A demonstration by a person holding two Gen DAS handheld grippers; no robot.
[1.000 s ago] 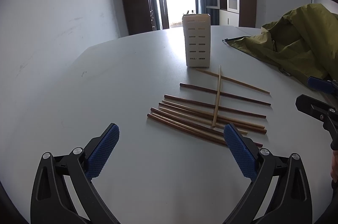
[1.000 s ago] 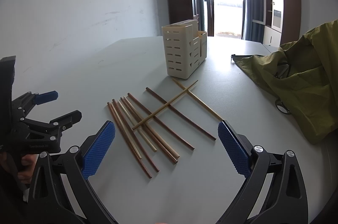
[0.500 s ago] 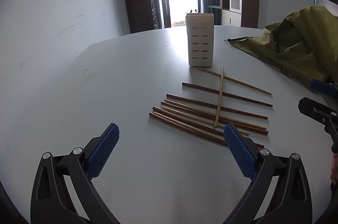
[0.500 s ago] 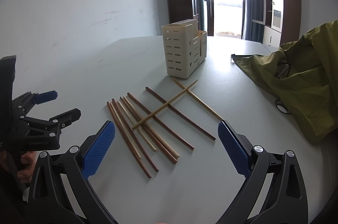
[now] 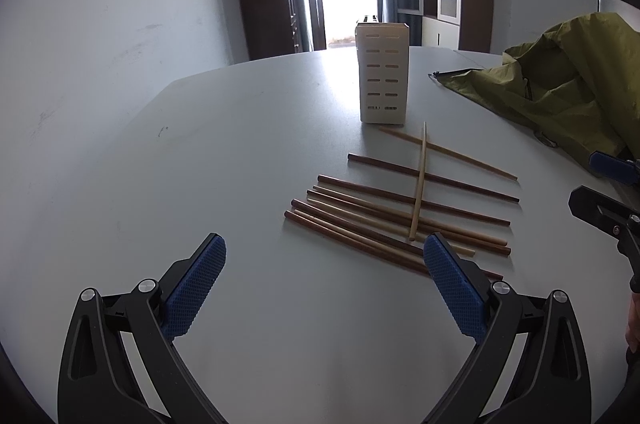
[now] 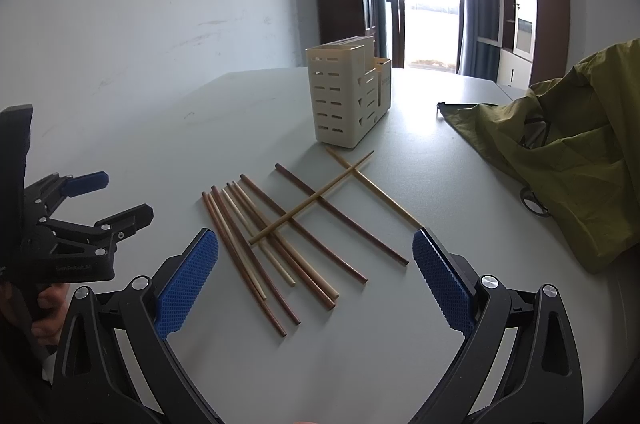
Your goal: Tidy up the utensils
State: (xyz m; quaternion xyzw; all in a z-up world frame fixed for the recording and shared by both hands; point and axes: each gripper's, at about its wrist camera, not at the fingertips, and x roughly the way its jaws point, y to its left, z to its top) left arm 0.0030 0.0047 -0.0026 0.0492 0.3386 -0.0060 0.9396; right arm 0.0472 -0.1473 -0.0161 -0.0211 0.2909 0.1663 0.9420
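Several wooden chopsticks (image 5: 384, 220) lie loose on the white table (image 5: 224, 160), some dark brown, some pale; one pale stick lies across the others. They also show in the right wrist view (image 6: 280, 236). A cream slotted utensil holder (image 5: 383, 74) stands upright behind them, and shows in the right wrist view (image 6: 346, 94) too. My left gripper (image 5: 324, 276) is open and empty, just short of the near ends of the sticks. My right gripper (image 6: 316, 272) is open and empty above the pile.
A crumpled olive-green jacket (image 5: 560, 84) lies on the table's right side, and shows in the right wrist view (image 6: 568, 152). Dark cabinets and a bright doorway stand beyond the table's far edge. A white wall runs along the left.
The left gripper has tilted or drawn back slightly, so the holder and chopsticks sit a little higher and farther in its view. The right gripper has barely moved. Both stay open.
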